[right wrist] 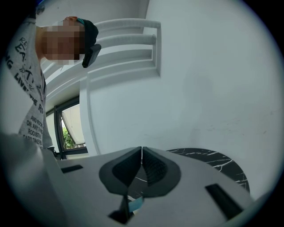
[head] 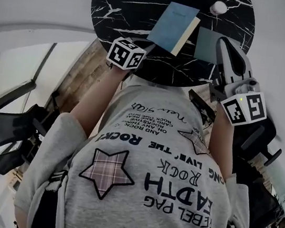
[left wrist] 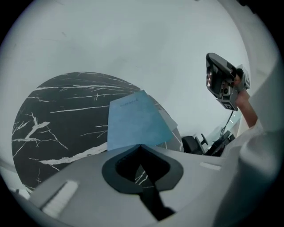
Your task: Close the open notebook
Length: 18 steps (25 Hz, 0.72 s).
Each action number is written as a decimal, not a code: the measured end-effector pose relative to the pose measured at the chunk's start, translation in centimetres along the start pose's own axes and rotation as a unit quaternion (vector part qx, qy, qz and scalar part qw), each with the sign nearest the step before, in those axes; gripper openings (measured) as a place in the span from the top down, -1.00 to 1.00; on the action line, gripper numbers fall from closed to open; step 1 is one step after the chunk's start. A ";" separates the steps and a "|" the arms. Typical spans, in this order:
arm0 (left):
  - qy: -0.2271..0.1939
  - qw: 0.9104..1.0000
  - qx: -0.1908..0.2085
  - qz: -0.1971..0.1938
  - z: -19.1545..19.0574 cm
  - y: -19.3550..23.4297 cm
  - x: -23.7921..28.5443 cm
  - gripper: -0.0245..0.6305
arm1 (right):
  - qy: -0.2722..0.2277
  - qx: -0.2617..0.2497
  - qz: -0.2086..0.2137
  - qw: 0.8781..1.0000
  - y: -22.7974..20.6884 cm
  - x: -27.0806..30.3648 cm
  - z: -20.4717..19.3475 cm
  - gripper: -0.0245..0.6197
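**Your left gripper (left wrist: pixel 141 146) pinches the notebook (left wrist: pixel 135 119)**

Its jaws are pressed together on the near edge of the blue cover, which stands tilted up off the black table (left wrist: pixel 53 115). Your right gripper (right wrist: pixel 141 151) hangs at the table's edge beside the notebook, jaws together with nothing between them

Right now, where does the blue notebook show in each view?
Head view: notebook at upper centre.
Left gripper view: notebook in the centre of the picture.
Right gripper view: only a blue sliver low down, likely it.
Shared landmark: black marble table.
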<state>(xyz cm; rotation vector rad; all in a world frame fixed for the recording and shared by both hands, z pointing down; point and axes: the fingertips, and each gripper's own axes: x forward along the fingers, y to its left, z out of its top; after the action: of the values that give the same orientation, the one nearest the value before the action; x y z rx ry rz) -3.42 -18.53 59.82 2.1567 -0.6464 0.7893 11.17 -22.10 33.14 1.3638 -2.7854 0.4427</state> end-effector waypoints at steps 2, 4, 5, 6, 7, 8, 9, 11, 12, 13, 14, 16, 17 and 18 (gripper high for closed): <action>-0.021 1.000 -0.010 0.012 0.8 0.7 0.2 0.90 | 0.001 0.000 -0.004 1.000 -0.2 -0.3 -0.1 0.88; -0.037 0.999 -0.009 0.022 1.5 1.2 0.6 0.90 | 0.002 0.001 -0.009 1.000 -0.3 -0.5 -0.3 0.88; -0.044 0.999 -0.007 0.027 1.8 1.5 0.8 0.90 | 0.002 0.002 -0.011 1.000 -0.4 -0.5 -0.4 0.88; -0.049 0.998 -0.004 0.032 2.1 1.6 1.2 0.90 | 0.003 0.003 -0.013 1.000 -0.5 -0.6 -0.4 0.88; -0.053 0.998 -0.001 0.035 2.4 1.7 1.6 0.90 | 0.003 0.003 -0.015 1.000 -0.5 -0.7 -0.5 0.88; -0.054 0.998 0.002 0.038 2.5 1.8 2.0 0.90 | 0.003 0.004 -0.016 1.000 -0.6 -0.7 -0.5 0.88; -0.052 0.998 0.007 0.041 2.5 1.9 2.5 0.90 | 0.003 0.004 -0.018 1.000 -0.6 -0.8 -0.5 0.88; -0.039 0.998 0.024 0.051 2.3 2.0 3.7 0.90 | 0.004 0.005 -0.020 1.000 -0.5 -0.9 -0.6 0.88; -0.031 0.997 0.035 0.055 2.2 2.0 4.2 0.90 | 0.004 0.005 -0.021 1.000 -0.5 -1.0 -0.6 0.88; -0.024 0.997 0.043 0.057 2.0 1.9 4.7 0.90 | 0.004 0.004 -0.023 1.000 -0.6 -1.1 -0.6 0.88; -0.018 0.997 0.046 0.058 1.8 1.9 5.2 0.90 | 0.004 0.004 -0.025 1.000 -0.6 -1.2 -0.6 0.88; -0.009 0.998 0.040 0.053 1.4 1.8 5.9 0.90 | 0.003 0.004 -0.029 1.000 -0.7 -1.4 -0.6 0.88; -0.005 0.998 0.036 0.050 1.1 1.8 6.3 0.90 | 0.003 0.004 -0.031 1.000 -0.8 -1.5 -0.6 0.88; -0.002 0.998 0.034 0.048 0.9 1.8 6.6 0.90 | 0.004 0.004 -0.033 0.999 -0.8 -1.6 -0.7 0.88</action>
<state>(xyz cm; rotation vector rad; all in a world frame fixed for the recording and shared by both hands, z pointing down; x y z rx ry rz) 0.20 -21.61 64.76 2.2028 -0.7391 0.8690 12.72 -21.16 33.76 1.4474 -2.7258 0.4565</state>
